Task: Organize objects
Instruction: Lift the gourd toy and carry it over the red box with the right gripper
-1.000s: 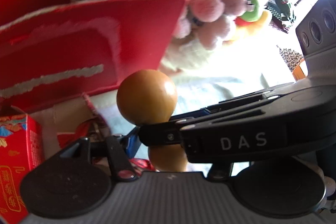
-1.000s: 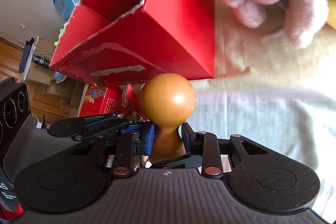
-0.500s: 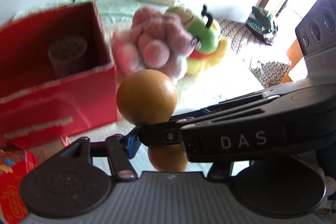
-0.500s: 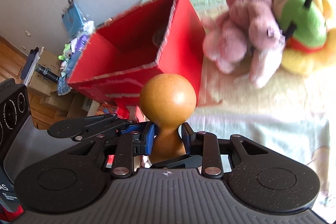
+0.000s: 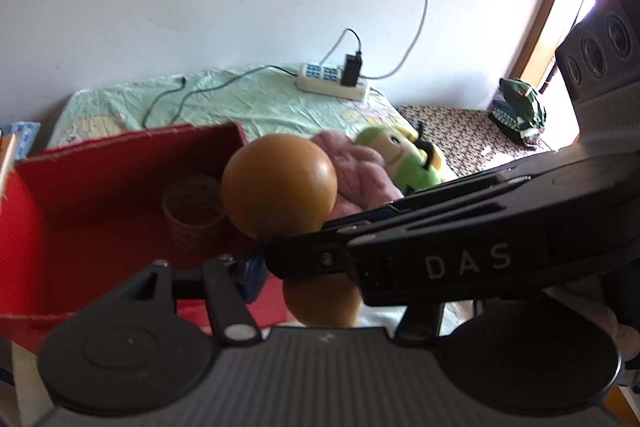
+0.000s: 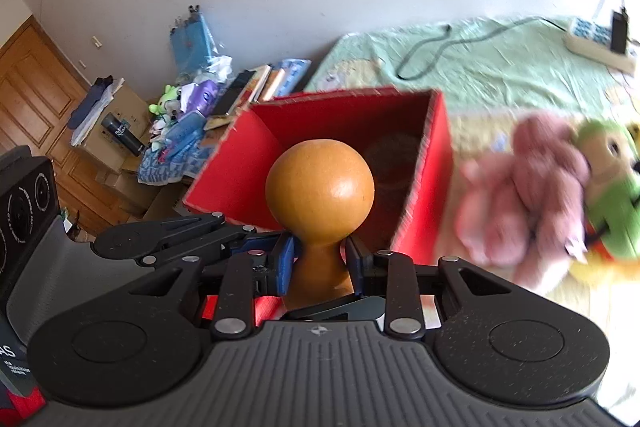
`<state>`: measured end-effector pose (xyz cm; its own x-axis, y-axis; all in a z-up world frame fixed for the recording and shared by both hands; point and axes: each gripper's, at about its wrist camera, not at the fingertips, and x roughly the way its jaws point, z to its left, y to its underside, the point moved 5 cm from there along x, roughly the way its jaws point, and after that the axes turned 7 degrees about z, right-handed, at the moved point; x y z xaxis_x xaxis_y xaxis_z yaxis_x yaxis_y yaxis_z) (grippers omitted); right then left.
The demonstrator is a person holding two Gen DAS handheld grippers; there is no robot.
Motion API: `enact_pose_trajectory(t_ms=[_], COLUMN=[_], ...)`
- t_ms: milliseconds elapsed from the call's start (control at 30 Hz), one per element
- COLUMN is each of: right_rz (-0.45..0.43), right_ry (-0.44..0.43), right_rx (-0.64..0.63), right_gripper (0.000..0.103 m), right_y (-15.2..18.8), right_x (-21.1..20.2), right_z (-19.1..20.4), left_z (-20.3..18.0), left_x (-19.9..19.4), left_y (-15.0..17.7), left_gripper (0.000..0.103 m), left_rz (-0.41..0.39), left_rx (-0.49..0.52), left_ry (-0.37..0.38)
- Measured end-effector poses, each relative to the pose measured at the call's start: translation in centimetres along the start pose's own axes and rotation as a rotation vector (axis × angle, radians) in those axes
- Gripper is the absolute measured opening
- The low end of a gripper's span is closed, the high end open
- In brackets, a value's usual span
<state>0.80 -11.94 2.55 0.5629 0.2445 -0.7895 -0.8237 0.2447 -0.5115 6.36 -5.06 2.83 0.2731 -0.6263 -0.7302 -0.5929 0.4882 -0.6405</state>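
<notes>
- My right gripper (image 6: 318,263) is clamped on the neck of the orange gourd (image 6: 320,187), held upright above the near wall of the red box (image 6: 424,195).
- My left gripper (image 5: 256,267): the right one crosses in front; I cannot tell its state.
- Inside the box stands a woven cup (image 5: 194,215).
- Right of the box, on the bed sheet (image 6: 500,67), lie a pink plush (image 6: 524,187) and a green plush (image 6: 612,187), touching.
- Beyond the box: power strip (image 5: 332,83) against the wall.

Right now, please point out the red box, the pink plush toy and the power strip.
red box (image 6: 426,163): right wrist view, right outer wall.
pink plush toy (image 6: 532,187): right wrist view, middle of body.
power strip (image 5: 332,83): left wrist view, top face.
</notes>
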Motion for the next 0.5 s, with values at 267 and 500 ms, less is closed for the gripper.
enact_pose_trajectory(t_ms=[267,500], right_rz=[0.008,0.071], right_ry=[-0.012,-0.012], right_rx=[-0.042,0.026], right_gripper=[0.031,0.031], right_y=[-4.8,-7.6], right_x=[4.0,9.6], right_z=[2.9,3.1], left_z=[6.4,12.4], left_x=[-0.6,2.4], left_y=[-2.9,-3.1], left_gripper=[0.057,0.057], left_rz=[-0.014,0.060], left_rx=[0.006,-0.020], left_ry=[-0.063,-0.054])
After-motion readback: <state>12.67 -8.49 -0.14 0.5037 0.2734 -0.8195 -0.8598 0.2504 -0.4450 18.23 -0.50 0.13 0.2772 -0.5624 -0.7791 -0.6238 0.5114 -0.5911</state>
